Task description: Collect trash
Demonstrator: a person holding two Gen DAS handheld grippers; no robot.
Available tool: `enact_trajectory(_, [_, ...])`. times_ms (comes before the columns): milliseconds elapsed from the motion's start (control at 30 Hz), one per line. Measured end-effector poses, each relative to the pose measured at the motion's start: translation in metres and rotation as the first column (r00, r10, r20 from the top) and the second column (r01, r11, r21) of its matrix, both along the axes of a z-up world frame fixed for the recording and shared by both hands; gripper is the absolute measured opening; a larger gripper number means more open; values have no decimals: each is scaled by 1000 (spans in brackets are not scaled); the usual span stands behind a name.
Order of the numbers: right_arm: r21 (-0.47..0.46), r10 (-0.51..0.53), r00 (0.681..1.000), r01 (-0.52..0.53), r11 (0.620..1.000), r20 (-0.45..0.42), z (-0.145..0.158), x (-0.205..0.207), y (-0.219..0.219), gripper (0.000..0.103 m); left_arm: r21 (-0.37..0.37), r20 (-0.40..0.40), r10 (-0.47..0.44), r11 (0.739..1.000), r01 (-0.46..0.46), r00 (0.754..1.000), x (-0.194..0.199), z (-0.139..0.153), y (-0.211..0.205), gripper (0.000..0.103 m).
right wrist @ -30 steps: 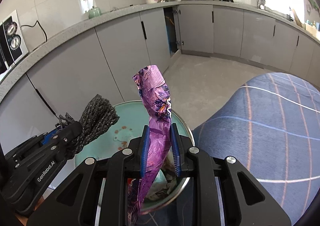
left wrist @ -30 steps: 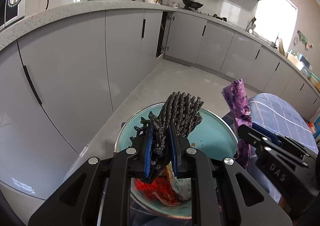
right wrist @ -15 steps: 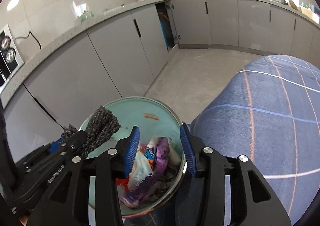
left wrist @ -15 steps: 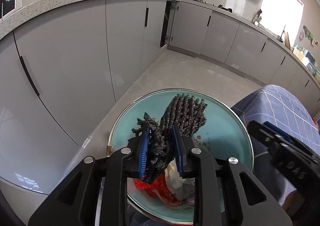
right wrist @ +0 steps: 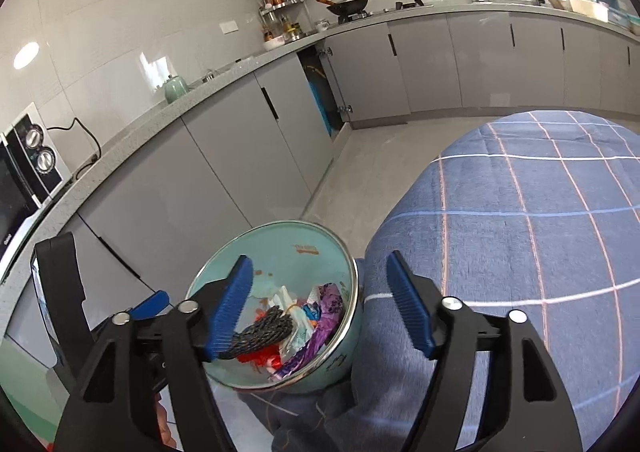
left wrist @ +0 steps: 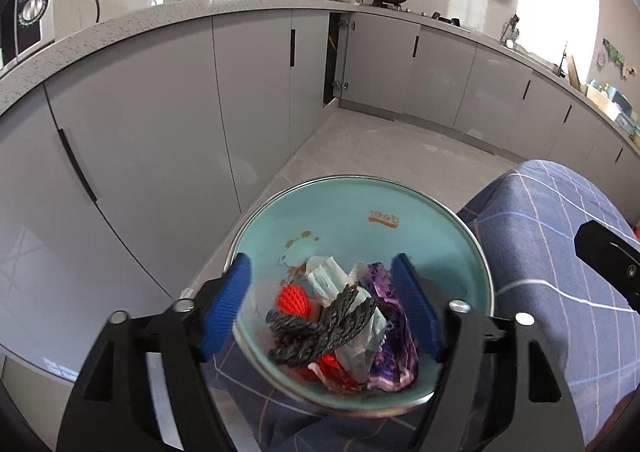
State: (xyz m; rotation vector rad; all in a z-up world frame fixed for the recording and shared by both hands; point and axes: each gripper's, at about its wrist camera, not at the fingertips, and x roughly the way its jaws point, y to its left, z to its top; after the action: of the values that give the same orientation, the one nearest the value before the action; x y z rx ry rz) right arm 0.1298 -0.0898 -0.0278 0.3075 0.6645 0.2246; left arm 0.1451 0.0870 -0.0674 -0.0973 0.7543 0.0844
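Observation:
A teal trash bin (left wrist: pixel 360 207) with a metal rim stands by the table edge and holds several pieces of trash. On top of the pile lies a black mesh net (left wrist: pixel 320 328), beside a purple wrapper (left wrist: pixel 390 348), a red net (left wrist: pixel 292 300) and white wrappers. My left gripper (left wrist: pixel 321 258) hovers over the bin, its jaws opening with nothing pressed between them. My right gripper (right wrist: pixel 318 258) hangs over the bin's (right wrist: pixel 296 240) right rim, its jaws opening too and holding nothing. The black net (right wrist: pixel 260 328) and purple wrapper (right wrist: pixel 324 316) lie below it.
A table under a blue checked cloth (right wrist: pixel 520 211) fills the right side, right against the bin. Grey cabinet doors (left wrist: pixel 160 131) under a speckled countertop (left wrist: pixel 120 27) run behind the bin, with grey floor (left wrist: pixel 380 147) between. A microwave (right wrist: pixel 24 167) sits on the counter at left.
Both grippers went from shut to open. The black net dropped from the left one into the bin and the purple wrapper dropped from the right one. The right gripper drew away to the right.

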Motion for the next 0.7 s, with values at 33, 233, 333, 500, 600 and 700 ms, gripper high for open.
enact_trajectory(33, [5, 4, 1000, -4, 1000, -2, 0, -2, 0, 76, 5, 7, 10, 1000, -10, 1000, -5, 1, 2, 84])
enact_trajectory(233, [44, 32, 999, -31, 999, -23, -4, -19, 1, 83, 40, 20, 46, 998, -46, 999, -39, 2, 6, 93])
enact_trajectory(333, [49, 38, 999, -36, 998, -30, -5, -27, 2, 83, 54, 25, 47, 997, -48, 999, -54, 4, 6, 94])
enact_trajectory(500, [45, 37, 999, -37, 998, -4, 3, -45, 2, 83, 61, 67, 53, 997, -57, 996, -76, 17, 4, 97])
enact_trajectory(600, [27, 32, 999, -33, 999, 35, 14, -60, 0, 86, 70, 122, 61, 995, -70, 991, -90, 32, 1, 97])
enact_trajectory(700, [-15, 9, 994, -8, 1000, 110, 31, -78, -2, 87, 89, 181, 75, 992, -92, 981, -102, 51, -1, 97])
